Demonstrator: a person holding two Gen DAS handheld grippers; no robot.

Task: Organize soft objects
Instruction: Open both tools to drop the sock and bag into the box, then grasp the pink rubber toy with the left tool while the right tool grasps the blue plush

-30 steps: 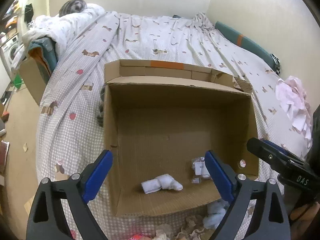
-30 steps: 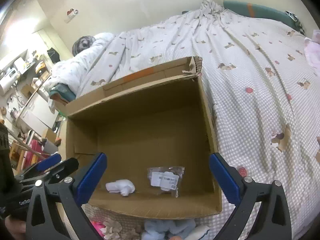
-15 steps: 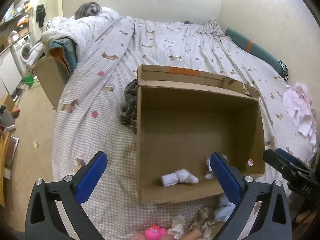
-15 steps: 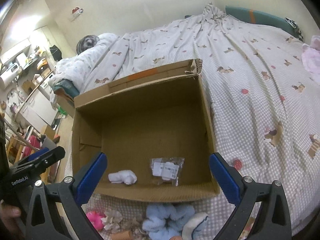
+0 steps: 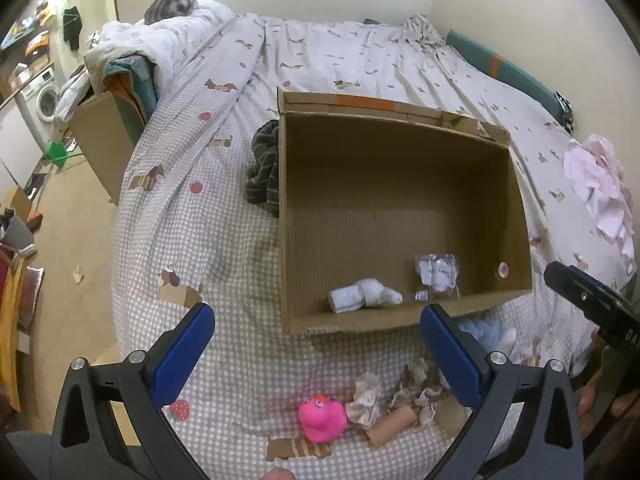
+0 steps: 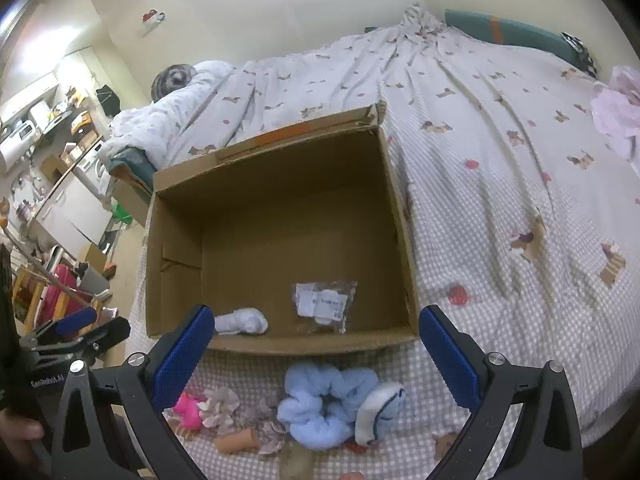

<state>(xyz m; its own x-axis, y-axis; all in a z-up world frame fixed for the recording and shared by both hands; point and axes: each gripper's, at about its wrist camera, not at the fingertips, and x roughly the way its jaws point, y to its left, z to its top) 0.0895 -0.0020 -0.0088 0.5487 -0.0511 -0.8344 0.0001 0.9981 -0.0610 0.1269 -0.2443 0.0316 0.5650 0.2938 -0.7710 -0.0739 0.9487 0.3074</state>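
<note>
An open cardboard box [image 5: 520, 216] [image 6: 400, 216] lies on the bed. Inside it are a rolled white sock [image 5: 362, 294] [image 6: 242, 320] and a clear plastic packet [image 5: 438, 274] [image 6: 324, 306]. In front of the box lie a pink plush toy [image 5: 322, 418] [image 6: 188, 410], beige scrunchies [image 5: 416, 388] [image 6: 220, 402], a light blue scrunchie [image 6: 324, 402] and a white sock [image 6: 378, 410]. My left gripper [image 5: 316, 354] is open and empty, above the pink toy. My right gripper [image 6: 316, 354] is open and empty, above the blue scrunchie.
A dark striped cloth [image 5: 264, 168] lies against the box's left side. Pink clothing [image 5: 600, 192] [image 6: 616, 112] lies at the bed's right. A bunched duvet [image 5: 160, 40] is at the far left. The bed's left edge drops to the floor [image 5: 72, 240].
Both grippers have pulled back from the box and risen. The pile of soft items in front of the box has come into view. Both stay open.
</note>
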